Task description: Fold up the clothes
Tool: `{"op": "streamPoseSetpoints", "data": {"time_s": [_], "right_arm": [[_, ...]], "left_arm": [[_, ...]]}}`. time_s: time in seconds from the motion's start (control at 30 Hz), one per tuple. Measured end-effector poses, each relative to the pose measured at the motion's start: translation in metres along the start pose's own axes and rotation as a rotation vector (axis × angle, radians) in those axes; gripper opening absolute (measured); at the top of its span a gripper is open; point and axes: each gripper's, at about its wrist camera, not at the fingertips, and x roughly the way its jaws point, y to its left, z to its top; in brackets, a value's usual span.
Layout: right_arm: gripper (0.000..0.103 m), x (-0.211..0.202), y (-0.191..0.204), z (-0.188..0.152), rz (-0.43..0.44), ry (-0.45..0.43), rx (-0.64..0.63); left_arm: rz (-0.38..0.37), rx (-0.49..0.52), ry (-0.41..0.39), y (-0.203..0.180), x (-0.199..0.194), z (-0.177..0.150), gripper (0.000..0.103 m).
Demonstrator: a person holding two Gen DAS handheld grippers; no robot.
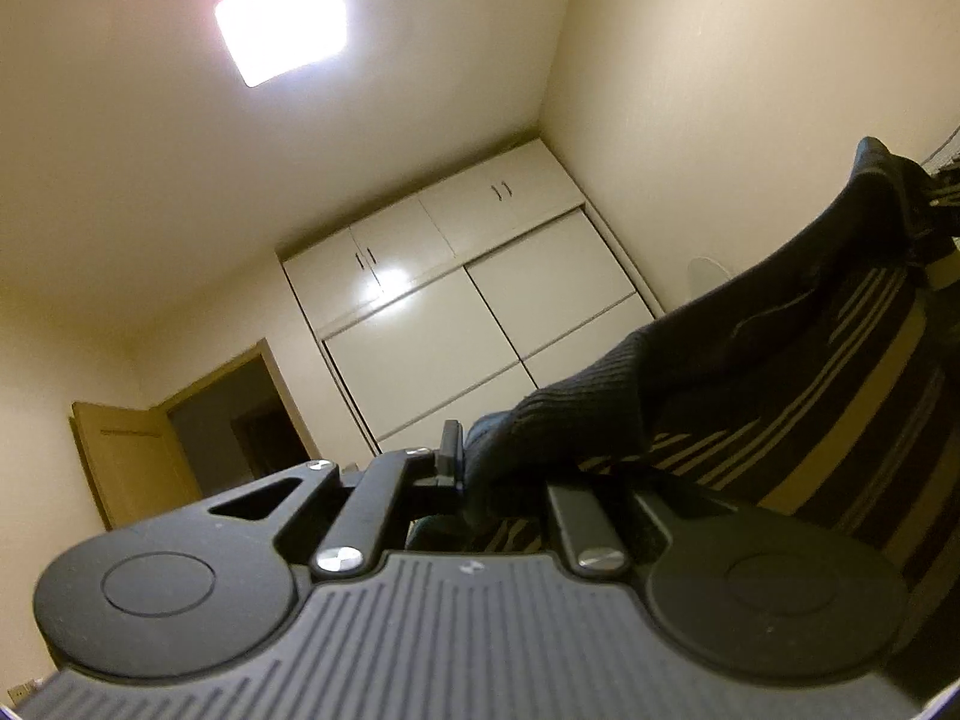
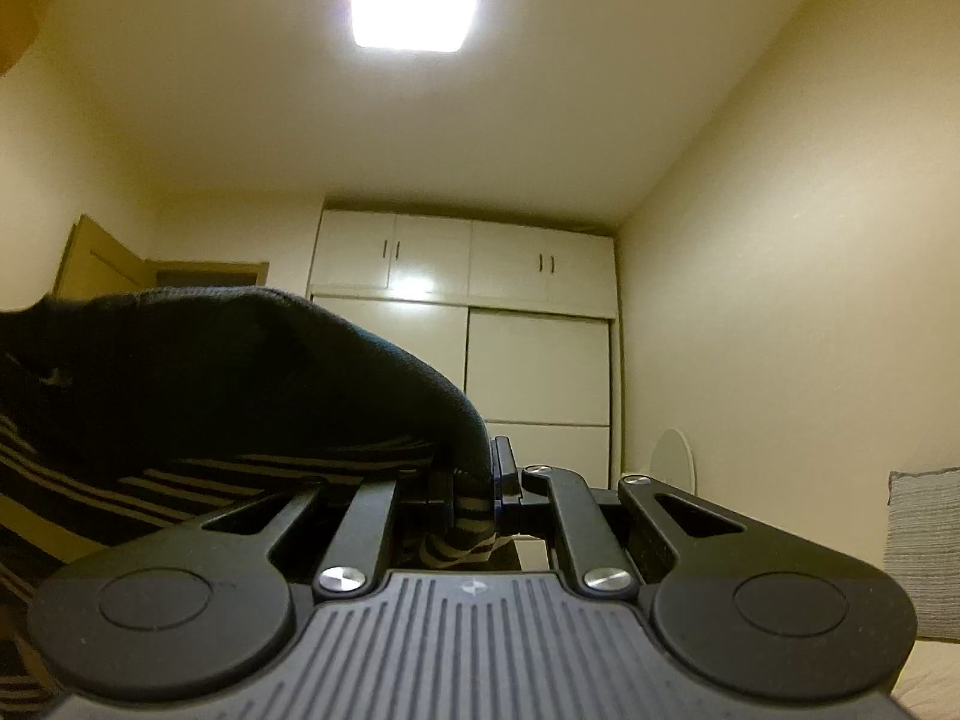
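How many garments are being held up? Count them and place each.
1: a dark striped sweater, stretched between the left hand-held gripper, clamped on its ribbed edge, and the right hand-held gripper. Others may lie below, out of view.

Navy sweater with tan stripes, white wardrobe, cream walls
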Motion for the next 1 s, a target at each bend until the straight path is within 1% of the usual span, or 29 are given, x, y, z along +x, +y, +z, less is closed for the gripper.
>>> {"op": "streamPoseSetpoints", "data": {"time_s": [0.03, 0.1, 0.17, 0.23, 0.27, 0.3, 0.33, 0.37, 0.4, 0.43, 0.47, 0.5, 0.53, 0.57, 0.6, 0.67, 0.73, 0.77, 0.83, 0.9, 0.97, 1.0], "right_arm": [[0.009, 0.008, 0.000, -0.003, 0.002, 0.020, -0.001], [0.009, 0.034, -0.002, -0.018, 0.008, 0.091, 0.005], [0.009, 0.067, -0.005, -0.039, 0.013, 0.172, 0.014], [0.009, 0.113, -0.010, -0.070, 0.011, 0.267, 0.020], [0.009, 0.138, -0.012, -0.086, 0.009, 0.317, 0.023], [0.010, 0.168, -0.013, -0.107, 0.002, 0.382, 0.016], [0.010, 0.202, -0.014, -0.131, -0.005, 0.467, -0.001], [0.013, 0.235, -0.015, -0.158, -0.012, 0.560, -0.022], [0.029, 0.269, -0.016, -0.184, -0.019, 0.652, -0.043], [0.038, 0.297, -0.018, -0.210, -0.021, 0.760, -0.057], [0.051, 0.314, -0.022, -0.234, -0.013, 0.846, -0.059], [0.055, 0.326, -0.028, -0.255, 0.001, 0.911, -0.056], [0.060, 0.337, -0.034, -0.277, 0.015, 0.976, -0.053], [0.070, 0.342, -0.040, -0.293, 0.029, 1.014, -0.042], [0.079, 0.342, -0.046, -0.307, 0.042, 1.034, -0.026], [0.079, 0.324, -0.060, -0.337, 0.082, 1.099, 0.015], [0.079, 0.285, -0.074, -0.369, 0.125, 1.196, 0.058], [0.079, 0.272, -0.082, -0.386, 0.141, 1.249, 0.076], [0.079, 0.240, -0.095, -0.420, 0.151, 1.365, 0.113], [0.079, 0.201, -0.092, -0.439, 0.154, 1.462, 0.133], [0.079, 0.161, -0.087, -0.449, 0.147, 1.550, 0.127], [0.079, 0.144, -0.085, -0.455, 0.145, 1.587, 0.126]], "left_arm": [[-0.012, -0.009, 0.029, -0.001, 0.010, -0.003, 0.007], [-0.039, -0.027, 0.090, -0.005, 0.032, -0.011, 0.007], [-0.076, -0.041, 0.167, -0.018, 0.070, -0.030, 0.007], [-0.117, -0.059, 0.264, -0.037, 0.122, -0.058, 0.007], [-0.142, -0.075, 0.323, -0.050, 0.154, -0.075, 0.007], [-0.163, -0.094, 0.390, -0.063, 0.186, -0.094, 0.009], [-0.182, -0.117, 0.467, -0.077, 0.218, -0.116, 0.011], [-0.201, -0.139, 0.544, -0.091, 0.251, -0.138, 0.020], [-0.212, -0.149, 0.630, -0.107, 0.280, -0.161, 0.035], [-0.214, -0.142, 0.726, -0.124, 0.304, -0.185, 0.040], [-0.226, -0.135, 0.816, -0.141, 0.325, -0.208, 0.042], [-0.248, -0.133, 0.890, -0.156, 0.336, -0.231, 0.042], [-0.256, -0.142, 0.946, -0.168, 0.337, -0.251, 0.042], [-0.252, -0.155, 0.991, -0.175, 0.332, -0.269, 0.042], [-0.247, -0.168, 1.035, -0.181, 0.324, -0.288, 0.042], [-0.226, -0.215, 1.130, -0.185, 0.303, -0.323, 0.042], [-0.194, -0.301, 1.229, -0.179, 0.259, -0.347, 0.042], [-0.169, -0.349, 1.280, -0.172, 0.238, -0.357, 0.043], [-0.112, -0.428, 1.379, -0.159, 0.196, -0.383, 0.043], [-0.054, -0.487, 1.462, -0.149, 0.154, -0.402, 0.048], [-0.008, -0.530, 1.524, -0.138, 0.116, -0.415, 0.051], [0.018, -0.553, 1.551, -0.132, 0.096, -0.421, 0.055]]}}
